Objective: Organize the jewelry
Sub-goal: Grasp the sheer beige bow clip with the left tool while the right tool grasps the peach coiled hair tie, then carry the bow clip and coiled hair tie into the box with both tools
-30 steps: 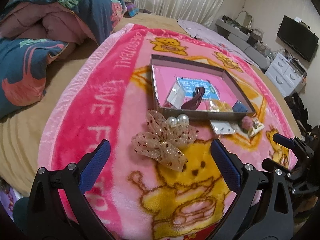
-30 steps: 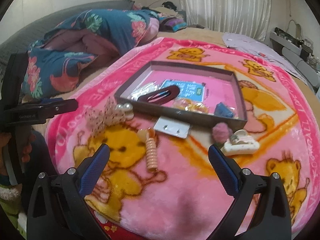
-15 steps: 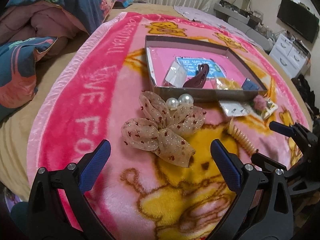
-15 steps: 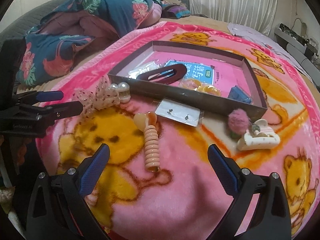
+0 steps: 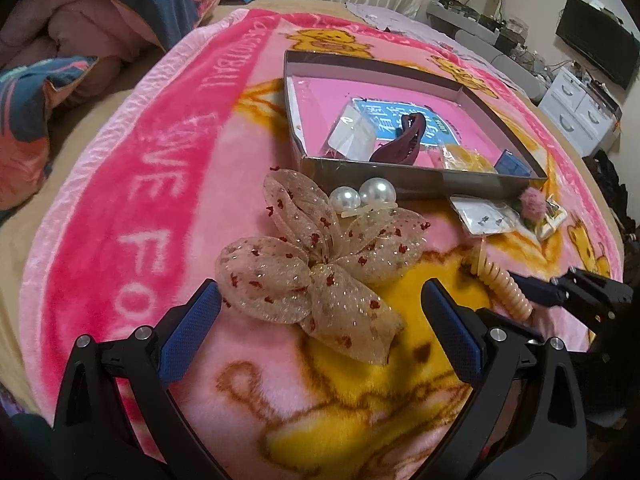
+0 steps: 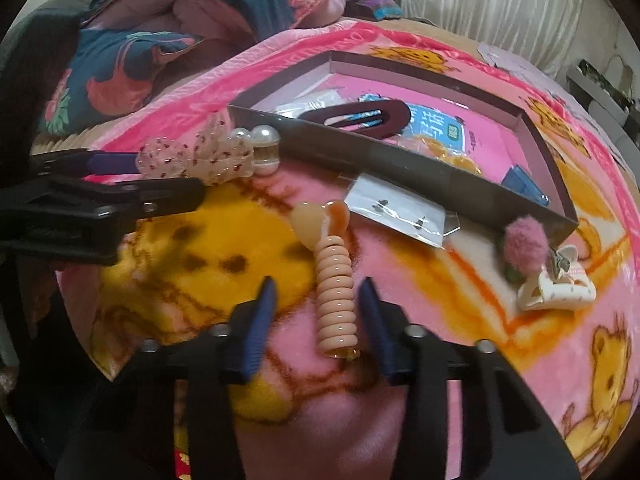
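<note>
A beige mesh bow with two pearls (image 5: 320, 264) lies on the pink blanket in front of the shallow grey box (image 5: 420, 178). My left gripper (image 5: 320, 320) is open, its fingers on either side of the bow's near end. A peach spiral hair tie (image 6: 334, 292) lies on the blanket between the fingers of my right gripper (image 6: 320, 300), which is partly closed around it with small gaps at both sides. The box (image 6: 400, 164) holds a maroon hair clip (image 6: 356, 118), a blue card, a yellow item and small packets.
An earring card in plastic (image 6: 396, 210), a pink pompom (image 6: 524, 246) and a white claw clip (image 6: 556, 292) lie in front of the box. A folded floral quilt (image 6: 160, 40) sits at the far left. A TV and white drawers (image 5: 580, 108) stand at the right.
Both grippers have moved forward and down. The left now brackets the bow. The right has narrowed its fingers around the spiral hair tie.
</note>
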